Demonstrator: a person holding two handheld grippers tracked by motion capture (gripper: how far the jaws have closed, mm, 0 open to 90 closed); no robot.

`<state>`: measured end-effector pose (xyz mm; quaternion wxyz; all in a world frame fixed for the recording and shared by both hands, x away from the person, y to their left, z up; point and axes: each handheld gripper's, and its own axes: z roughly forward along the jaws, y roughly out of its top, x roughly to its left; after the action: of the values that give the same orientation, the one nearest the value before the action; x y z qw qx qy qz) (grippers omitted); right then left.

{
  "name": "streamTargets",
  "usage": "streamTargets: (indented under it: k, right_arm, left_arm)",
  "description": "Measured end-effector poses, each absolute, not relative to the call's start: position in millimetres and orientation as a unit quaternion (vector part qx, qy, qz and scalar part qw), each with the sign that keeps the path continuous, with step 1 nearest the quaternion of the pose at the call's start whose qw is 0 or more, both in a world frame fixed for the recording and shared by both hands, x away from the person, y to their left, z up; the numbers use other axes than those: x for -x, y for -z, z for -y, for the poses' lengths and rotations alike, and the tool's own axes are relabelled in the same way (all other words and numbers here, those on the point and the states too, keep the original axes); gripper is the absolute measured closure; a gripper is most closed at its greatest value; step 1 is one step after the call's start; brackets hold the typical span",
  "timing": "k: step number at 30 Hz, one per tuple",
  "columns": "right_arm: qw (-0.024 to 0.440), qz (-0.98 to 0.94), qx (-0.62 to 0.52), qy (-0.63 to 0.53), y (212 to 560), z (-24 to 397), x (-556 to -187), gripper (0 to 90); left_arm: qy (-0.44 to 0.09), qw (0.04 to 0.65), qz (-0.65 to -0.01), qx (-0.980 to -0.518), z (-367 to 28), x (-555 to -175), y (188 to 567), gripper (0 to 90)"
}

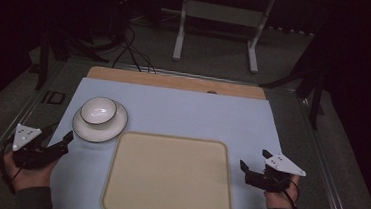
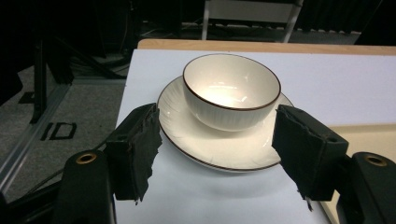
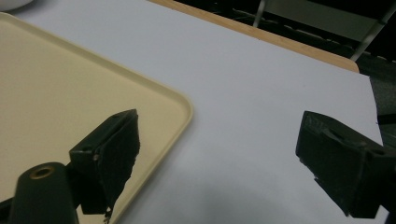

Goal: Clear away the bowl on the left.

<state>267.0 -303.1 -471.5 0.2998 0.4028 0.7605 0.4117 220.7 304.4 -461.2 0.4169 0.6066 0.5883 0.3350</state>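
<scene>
Nothing looks moved yet: the bowl [image 2: 231, 91] sits on its plate [image 2: 224, 144] at the tabletop's [image 1: 197, 115] far left, beside the bare tray [image 1: 168, 176]. Both the left gripper [image 2: 217, 149] and right gripper [image 3: 219, 161] hold fingers wide apart, gripping nothing.

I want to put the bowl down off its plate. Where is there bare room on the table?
The cream tray is bare across its whole inside. The pale mat is also free between the tray's far rim and the wooden edge, right of the plate. It is crowded only at the left, where the bowl stands on the plate near the left gripper.
</scene>
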Motion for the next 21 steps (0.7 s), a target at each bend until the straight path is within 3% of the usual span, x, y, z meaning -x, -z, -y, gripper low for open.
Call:
streamTargets:
  k: [21]
  right_arm:
    - [0.317, -0.757, -0.389, -0.419, 469.2, 301.1, -263.5, 13.3]
  left_arm:
    - [-0.328, 0.422, -0.593, -0.603, -300.7, -227.5, 458.7, 34.2]
